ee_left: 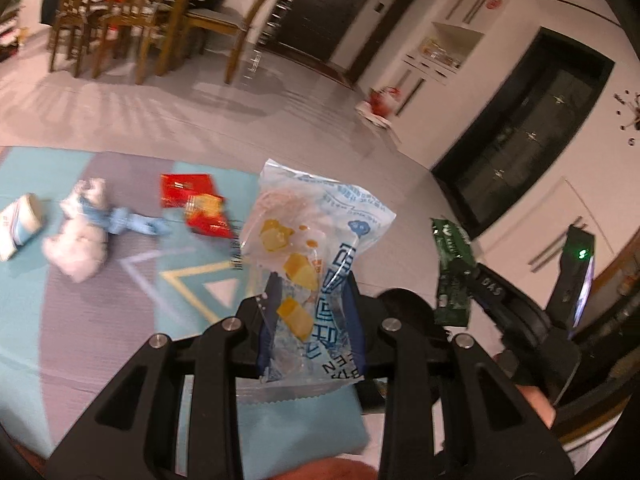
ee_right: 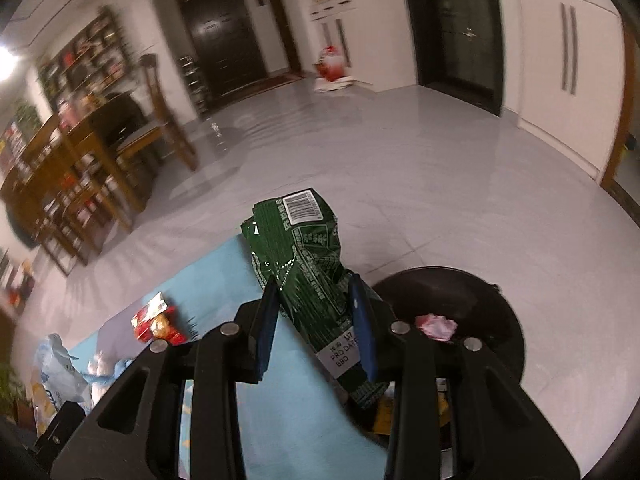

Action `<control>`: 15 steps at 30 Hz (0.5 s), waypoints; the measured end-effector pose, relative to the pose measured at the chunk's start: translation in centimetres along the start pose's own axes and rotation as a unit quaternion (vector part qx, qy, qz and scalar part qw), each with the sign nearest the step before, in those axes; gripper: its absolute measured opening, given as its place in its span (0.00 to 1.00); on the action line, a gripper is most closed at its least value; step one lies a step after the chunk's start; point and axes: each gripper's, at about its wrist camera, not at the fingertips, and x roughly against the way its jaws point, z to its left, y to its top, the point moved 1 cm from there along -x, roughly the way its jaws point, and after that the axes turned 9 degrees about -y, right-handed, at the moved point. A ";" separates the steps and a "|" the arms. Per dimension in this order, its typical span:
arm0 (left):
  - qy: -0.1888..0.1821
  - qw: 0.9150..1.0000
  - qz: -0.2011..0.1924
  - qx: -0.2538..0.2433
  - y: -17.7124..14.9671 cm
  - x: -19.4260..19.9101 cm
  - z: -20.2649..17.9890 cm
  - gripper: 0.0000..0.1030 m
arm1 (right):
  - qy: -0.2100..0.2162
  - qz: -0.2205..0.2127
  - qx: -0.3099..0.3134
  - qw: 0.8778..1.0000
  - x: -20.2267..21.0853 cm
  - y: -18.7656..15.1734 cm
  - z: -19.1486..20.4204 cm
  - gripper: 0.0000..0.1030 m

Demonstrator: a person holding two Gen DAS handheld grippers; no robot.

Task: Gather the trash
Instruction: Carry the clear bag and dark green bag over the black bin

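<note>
Green wrapper (ee_right: pixel 308 276) apparently pinched between right gripper (ee_right: pixel 316 300) pads.

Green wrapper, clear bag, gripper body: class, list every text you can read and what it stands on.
"PRO DATE" and "BBD", on the green wrapper's white patch in the right gripper.
"DAS", on the right gripper's black body.
Blue print on the clear bag in the left gripper: unreadable.
Barcode digits: too small.
</note>
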 end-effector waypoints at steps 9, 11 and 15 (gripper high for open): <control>-0.004 0.999 0.036 -0.028 -1.2 -4.5 -3.5 0.31 | -0.022 0.023 -0.053 0.998 -2.2 0.4 -3.9 0.34; -0.008 0.998 0.048 -0.026 -1.4 -5.7 -3.5 0.31 | -0.026 0.026 -0.059 0.998 -2.5 0.5 -4.3 0.34; -0.014 0.997 0.065 -0.028 -1.9 -7.6 -4.3 0.30 | -0.031 0.034 -0.074 0.996 -2.9 0.4 -5.4 0.34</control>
